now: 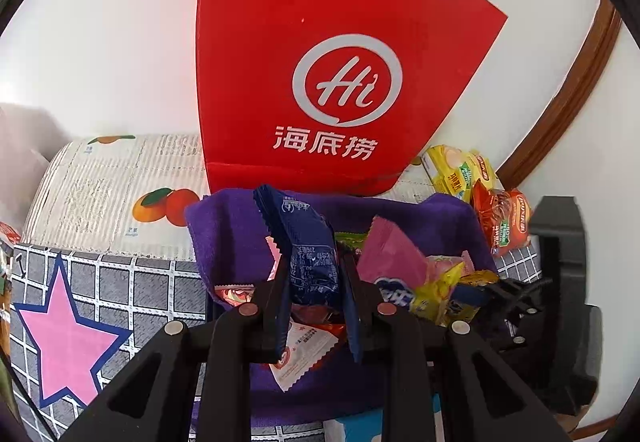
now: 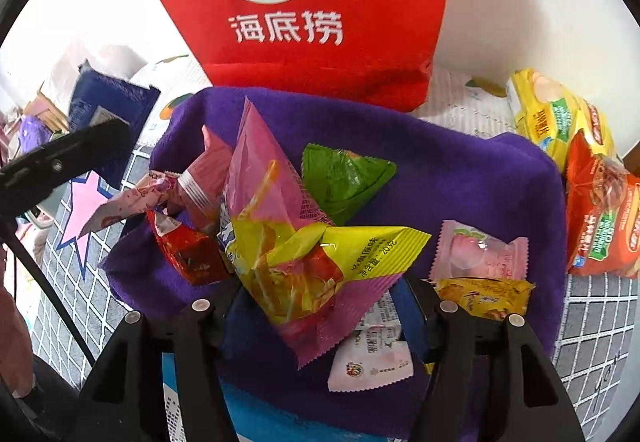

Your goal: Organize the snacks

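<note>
A dark blue snack packet (image 1: 310, 242) stood upright, clamped between the fingers of the left tool (image 1: 316, 306) above a purple cloth (image 1: 420, 218) heaped with wrapped snacks. The right tool (image 2: 320, 306) had its fingers apart; a pink packet (image 2: 260, 178) and a yellow packet (image 2: 360, 246) lay loosely between them, with no pad pressing on either. A green packet (image 2: 344, 178) lay just behind on the cloth. A red paper bag (image 1: 320, 54) stood behind the cloth. Yellow and orange biscuit packs (image 2: 580, 170) lay to the right on the bench (image 1: 132, 282).
</note>
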A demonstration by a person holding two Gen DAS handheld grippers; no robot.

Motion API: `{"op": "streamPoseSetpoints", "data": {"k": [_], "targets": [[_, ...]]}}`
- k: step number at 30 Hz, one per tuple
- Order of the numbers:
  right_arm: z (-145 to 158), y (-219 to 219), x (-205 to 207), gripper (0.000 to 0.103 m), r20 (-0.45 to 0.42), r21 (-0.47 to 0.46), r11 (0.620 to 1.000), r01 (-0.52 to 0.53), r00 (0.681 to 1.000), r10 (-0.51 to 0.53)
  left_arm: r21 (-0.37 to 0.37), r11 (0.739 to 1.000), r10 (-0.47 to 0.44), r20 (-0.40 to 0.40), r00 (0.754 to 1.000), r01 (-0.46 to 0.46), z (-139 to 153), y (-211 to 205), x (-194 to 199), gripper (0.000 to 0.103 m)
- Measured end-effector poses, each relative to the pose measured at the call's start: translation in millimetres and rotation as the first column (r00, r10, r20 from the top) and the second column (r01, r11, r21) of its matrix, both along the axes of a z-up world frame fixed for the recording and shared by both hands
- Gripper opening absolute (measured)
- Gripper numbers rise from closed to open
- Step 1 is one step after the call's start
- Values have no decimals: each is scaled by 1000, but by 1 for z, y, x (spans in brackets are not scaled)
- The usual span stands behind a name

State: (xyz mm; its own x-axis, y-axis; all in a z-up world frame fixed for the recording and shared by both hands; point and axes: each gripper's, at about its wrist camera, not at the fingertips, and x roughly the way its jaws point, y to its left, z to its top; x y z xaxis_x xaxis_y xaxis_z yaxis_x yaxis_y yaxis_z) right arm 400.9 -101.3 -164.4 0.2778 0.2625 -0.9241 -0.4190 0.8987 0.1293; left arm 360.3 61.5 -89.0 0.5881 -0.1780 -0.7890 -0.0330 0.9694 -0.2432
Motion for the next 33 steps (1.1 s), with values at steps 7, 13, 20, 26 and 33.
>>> {"op": "streamPoseSetpoints", "data": {"k": [7,13,20,26,33], "targets": [[20,-13,-1,71,37,38,999,30,999,-32,4,1000,-4,-2,1000,4,-2,0,0,22],[30,-20,-3,72,38,62,998,34,999,-36,13,1000,-13,-7,1000,13,-4,-4,0,22],[44,-22,-11,72,76,62,998,12,997,-17,5,1000,-24,-16,1000,25,-6,-7,1,22],[63,-36,-16,72,120,87,996,35,992,-45,10,999,-34,-16,999,34,-7,-10,0,22],[79,-56,-13,72,136,150,984,97,984,-118,-9,998,-63,-43,997,62,-14,-17,3,22]]}}
